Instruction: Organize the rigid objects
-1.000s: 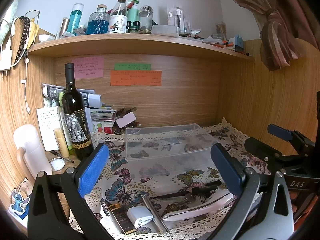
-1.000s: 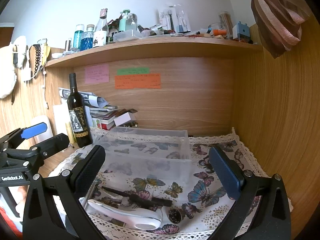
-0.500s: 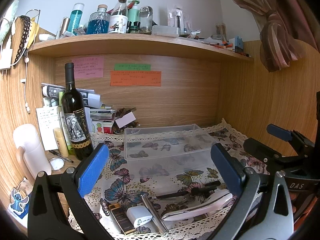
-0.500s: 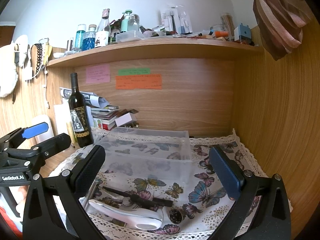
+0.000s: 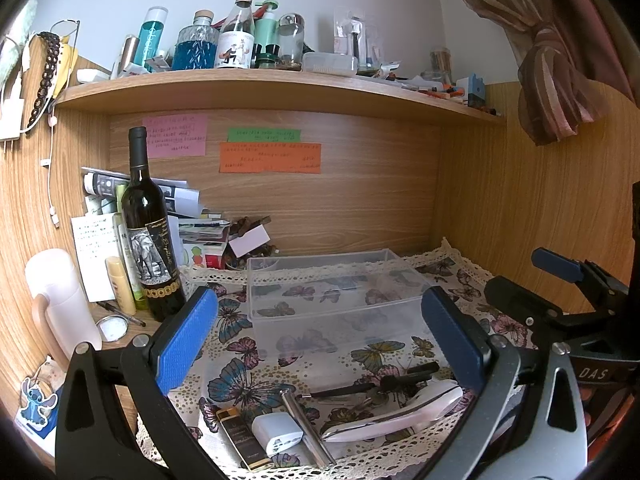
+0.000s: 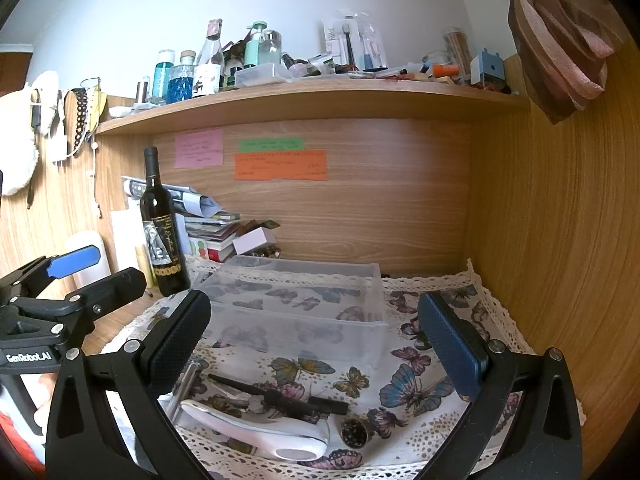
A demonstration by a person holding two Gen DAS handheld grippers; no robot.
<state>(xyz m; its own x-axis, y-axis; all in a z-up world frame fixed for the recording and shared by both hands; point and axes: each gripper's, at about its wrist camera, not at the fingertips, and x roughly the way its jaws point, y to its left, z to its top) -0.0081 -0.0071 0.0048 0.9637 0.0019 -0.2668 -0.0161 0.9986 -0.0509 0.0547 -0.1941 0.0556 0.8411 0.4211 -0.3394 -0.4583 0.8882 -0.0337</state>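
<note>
Clear plastic bin (image 5: 332, 292) sits empty mid-cloth, w/ white curved device (image 5: 394, 414), black pen (image 5: 372, 386), metal rod (image 5: 306, 426) & white charger (image 5: 277, 434) lying just in front. Left gripper (image 5: 320, 344) & right gripper (image 6: 316, 344) both spread wide, holding nothing.

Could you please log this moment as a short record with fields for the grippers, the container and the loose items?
left gripper: open, holding nothing
right gripper: open, holding nothing
clear box: on the butterfly cloth, nothing visible inside
loose items, front of cloth: white device, black pen, metal rod, white charger, lighter
wine bottle: upright, left of box
</note>
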